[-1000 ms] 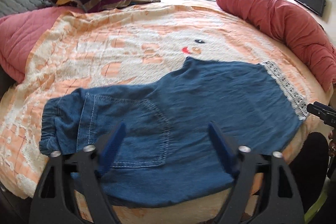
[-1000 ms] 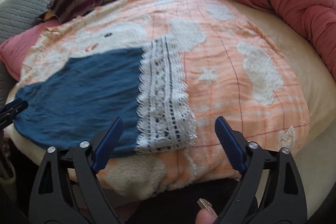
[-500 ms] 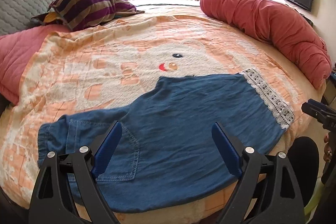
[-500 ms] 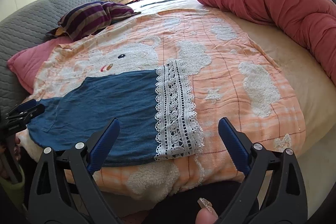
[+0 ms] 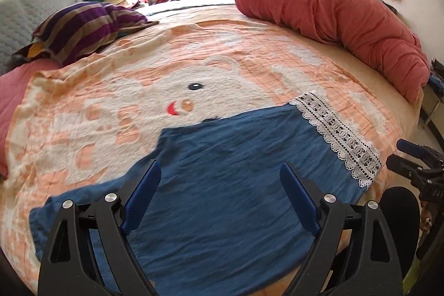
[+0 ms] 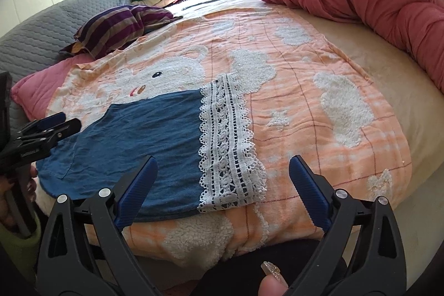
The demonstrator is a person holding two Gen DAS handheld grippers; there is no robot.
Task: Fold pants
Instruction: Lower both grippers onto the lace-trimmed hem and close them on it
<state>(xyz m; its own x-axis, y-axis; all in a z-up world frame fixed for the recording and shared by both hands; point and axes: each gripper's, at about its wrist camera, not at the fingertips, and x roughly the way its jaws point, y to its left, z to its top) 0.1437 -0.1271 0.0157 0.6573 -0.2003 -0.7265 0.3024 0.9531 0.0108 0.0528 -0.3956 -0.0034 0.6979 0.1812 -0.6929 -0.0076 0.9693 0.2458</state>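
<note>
We hover both tongs empty over the pants (image 5: 236, 171): left gripper (image 5: 220, 199) and right gripper (image 6: 223, 190) gape wide. Next, we judge, pinch the lace hem (image 6: 227, 143).

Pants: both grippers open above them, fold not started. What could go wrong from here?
1. The pants lie on a loose fleece blanket; a low pinch by the left gripper could grab blanket too.
2. The lace hem is openwork; the right gripper might snag it.
3. The near edge of the pants sits by the bed's edge, so a tug may slide them off.
</note>
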